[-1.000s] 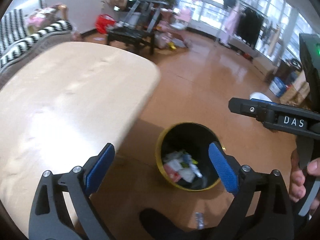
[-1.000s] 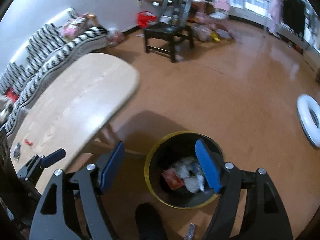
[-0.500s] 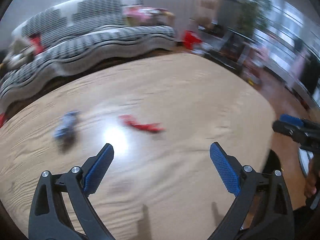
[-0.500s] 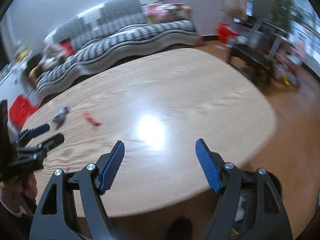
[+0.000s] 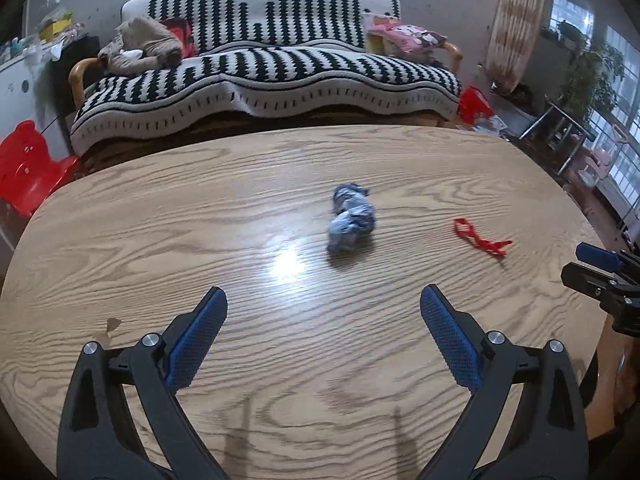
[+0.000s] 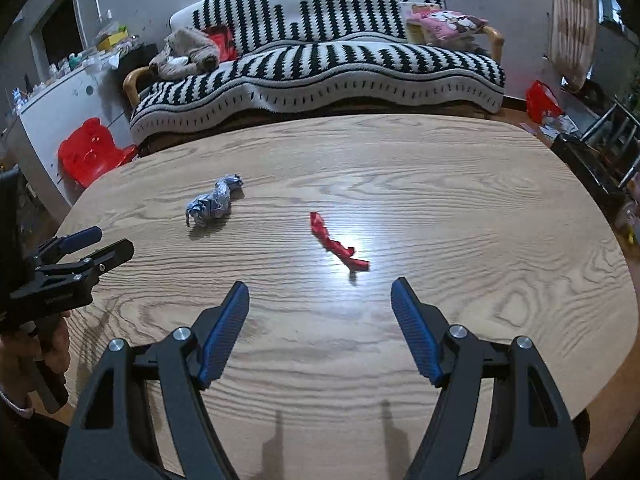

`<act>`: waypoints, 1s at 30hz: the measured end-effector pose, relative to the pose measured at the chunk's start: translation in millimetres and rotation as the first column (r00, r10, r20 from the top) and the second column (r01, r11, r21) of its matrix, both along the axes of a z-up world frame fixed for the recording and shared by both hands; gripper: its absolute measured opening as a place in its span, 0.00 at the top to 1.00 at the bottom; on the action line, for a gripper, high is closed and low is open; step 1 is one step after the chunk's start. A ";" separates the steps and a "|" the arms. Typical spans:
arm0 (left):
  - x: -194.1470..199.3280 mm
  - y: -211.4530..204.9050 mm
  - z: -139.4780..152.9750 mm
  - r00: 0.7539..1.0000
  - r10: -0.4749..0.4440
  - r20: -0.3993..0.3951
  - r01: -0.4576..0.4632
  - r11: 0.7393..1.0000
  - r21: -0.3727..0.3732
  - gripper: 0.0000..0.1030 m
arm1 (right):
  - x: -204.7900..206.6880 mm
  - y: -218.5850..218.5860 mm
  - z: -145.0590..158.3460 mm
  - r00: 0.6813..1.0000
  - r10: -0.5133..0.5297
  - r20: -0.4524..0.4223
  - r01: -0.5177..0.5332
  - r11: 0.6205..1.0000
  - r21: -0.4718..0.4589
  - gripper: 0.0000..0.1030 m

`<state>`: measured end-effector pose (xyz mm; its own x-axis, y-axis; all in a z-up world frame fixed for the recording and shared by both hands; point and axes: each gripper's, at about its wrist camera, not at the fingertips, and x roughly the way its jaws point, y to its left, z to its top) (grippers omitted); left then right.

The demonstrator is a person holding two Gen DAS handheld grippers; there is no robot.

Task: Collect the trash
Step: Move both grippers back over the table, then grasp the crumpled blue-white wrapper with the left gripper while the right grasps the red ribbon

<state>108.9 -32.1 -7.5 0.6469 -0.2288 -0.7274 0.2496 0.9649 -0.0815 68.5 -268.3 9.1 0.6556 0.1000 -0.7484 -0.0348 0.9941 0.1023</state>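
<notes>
Trash lies on the table [image 5: 160, 216]: a crumpled blue wrapper [image 5: 351, 219] and a red wrapper [image 6: 335, 247]. Both grippers [image 5: 322, 334] [image 6: 319, 330] are held wide open, empty; each should be lowered squarely over its piece.

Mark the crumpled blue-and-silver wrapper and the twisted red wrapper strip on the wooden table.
Crumpled blue-and-silver foil wrapper [image 5: 351, 220], left wrist view, middle of the wad.
Twisted red plastic wrapper strip [image 6: 335, 245], right wrist view, mid-length of the strip.
</notes>
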 end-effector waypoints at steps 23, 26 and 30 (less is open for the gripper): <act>92.8 -53.8 -62.7 0.996 0.007 -0.090 -0.003 0.999 0.045 0.09 | 88.7 -2.3 -73.8 0.990 0.041 -0.136 -0.051 0.996 -0.071 0.41; 97.1 -56.0 -61.3 0.997 0.005 -0.081 -0.002 0.999 0.035 0.11 | 89.9 -3.3 -73.5 0.991 0.050 -0.127 -0.060 0.995 -0.081 0.59; 97.4 -60.3 -58.8 0.998 0.014 -0.065 -0.010 0.997 0.071 0.47 | 87.9 -8.2 -72.2 0.989 0.059 -0.132 -0.067 0.996 -0.058 0.87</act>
<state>206.3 -92.4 -66.2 0.5999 -0.1678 -0.7822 0.2345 0.9717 -0.0287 156.4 -276.5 -63.2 0.5460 0.0889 -0.8331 -0.0884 0.9949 0.0482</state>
